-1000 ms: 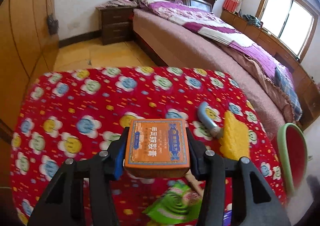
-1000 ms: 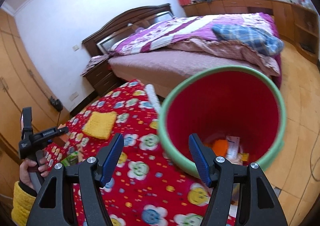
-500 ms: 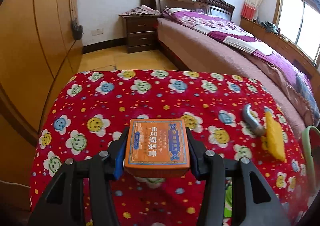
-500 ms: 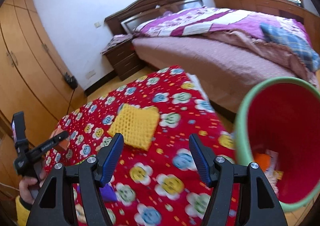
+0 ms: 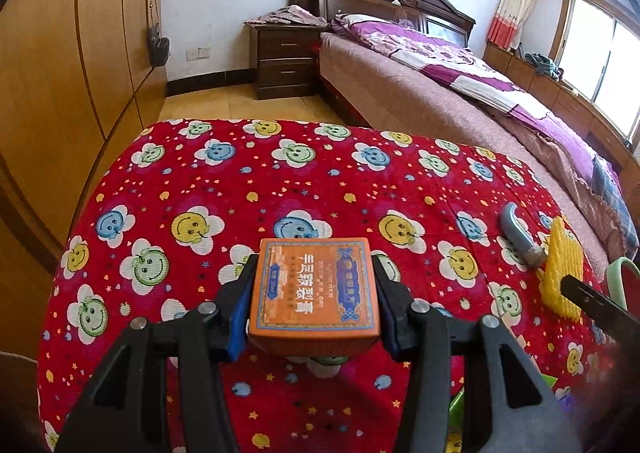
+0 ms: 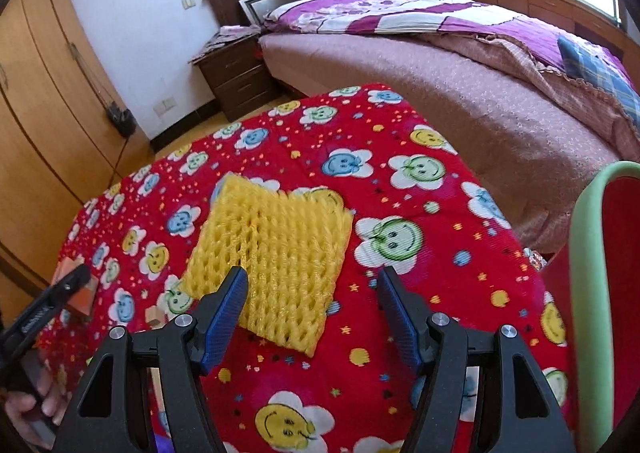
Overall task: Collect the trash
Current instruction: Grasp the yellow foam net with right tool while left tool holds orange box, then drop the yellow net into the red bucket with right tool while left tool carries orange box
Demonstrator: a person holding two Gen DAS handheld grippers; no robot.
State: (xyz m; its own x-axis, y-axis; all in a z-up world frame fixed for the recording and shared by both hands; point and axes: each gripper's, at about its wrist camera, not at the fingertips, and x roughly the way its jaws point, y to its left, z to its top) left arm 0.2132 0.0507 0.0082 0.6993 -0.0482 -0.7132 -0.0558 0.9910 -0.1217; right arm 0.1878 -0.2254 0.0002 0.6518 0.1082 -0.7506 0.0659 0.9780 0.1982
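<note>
Left claw (image 5: 314, 307) clamped on orange box (image 5: 315, 289), held above the red flowered table (image 5: 240, 189). Right claw (image 6: 312, 307) wide open, empty, poised over yellow foam net (image 6: 272, 253). Bin (image 6: 588, 293) at table's right edge. Advice: straddle the net's near edge, press low, pinch gently; the foam likely crushes and slips.

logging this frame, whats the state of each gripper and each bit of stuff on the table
left gripper: shut on orange box
orange box: held above the red tablecloth
right gripper: open, empty, over the foam net's near edge
yellow foam net: lying flat on the cloth
grey tool: lying beside the net
bin: tilted, only its green rim and red inside showing
</note>
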